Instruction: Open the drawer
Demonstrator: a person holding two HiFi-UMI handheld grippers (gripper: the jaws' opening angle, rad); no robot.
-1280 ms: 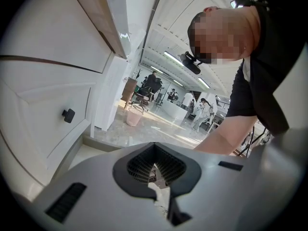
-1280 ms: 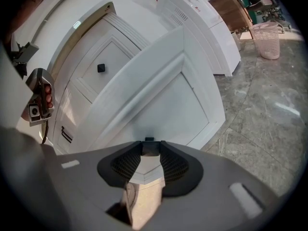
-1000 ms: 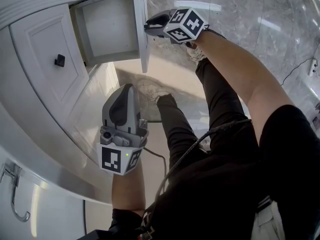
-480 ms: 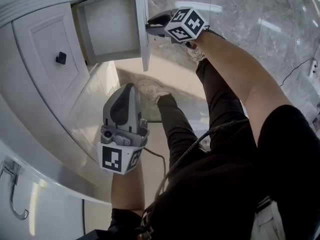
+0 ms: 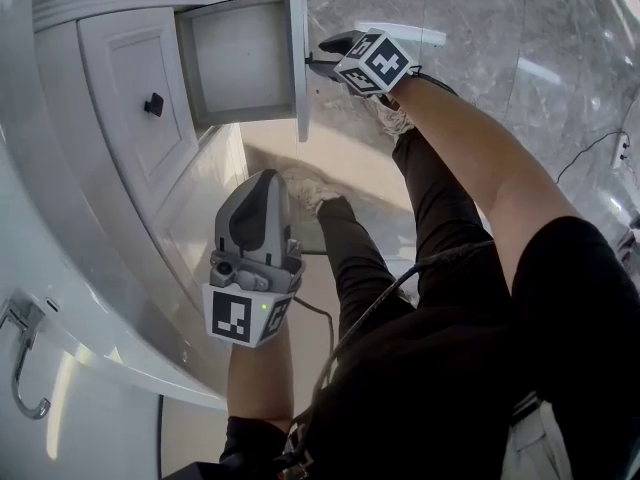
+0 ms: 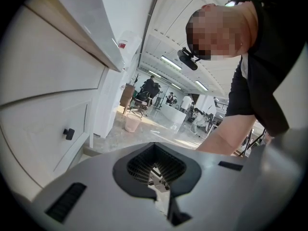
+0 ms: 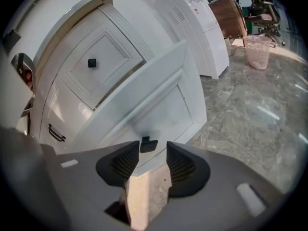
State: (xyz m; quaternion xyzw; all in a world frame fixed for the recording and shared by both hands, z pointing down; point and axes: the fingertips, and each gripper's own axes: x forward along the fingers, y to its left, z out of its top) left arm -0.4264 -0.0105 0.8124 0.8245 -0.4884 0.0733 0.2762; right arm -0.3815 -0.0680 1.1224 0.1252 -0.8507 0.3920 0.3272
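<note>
Head view, nearest item first: the left gripper [image 5: 262, 178] hangs low in front of the person, beside the curved white cabinet front [image 5: 95, 268] and not touching it. In the left gripper view its jaws are together with nothing between them. It has no part in the present step.

Further out, the right gripper [image 5: 314, 64] is stretched out to the drawer [image 5: 298, 28]. The drawer stands well out of the cabinet, and its inside is visible from above; no contents can be seen in it. The right gripper view shows the small dark knob [image 7: 147, 145] on the drawer front, sitting between the jaw tips. The jaws have just been opening and now stand wide, with a gap showing on each side of the knob. The pads do not press on it, so nothing is held.

Beside the drawer is a panelled cabinet door [image 5: 125, 138], shut, with a dark knob of its own. Beyond lies the marble floor [image 5: 480, 28].

Step in hand, as judged: the pull looks complete, and the knob is being released.

Next move, as judged: draw the right gripper straight back along its own line. Keep the jaws wide so that neither pad catches the knob or nudges the drawer back in.
</note>
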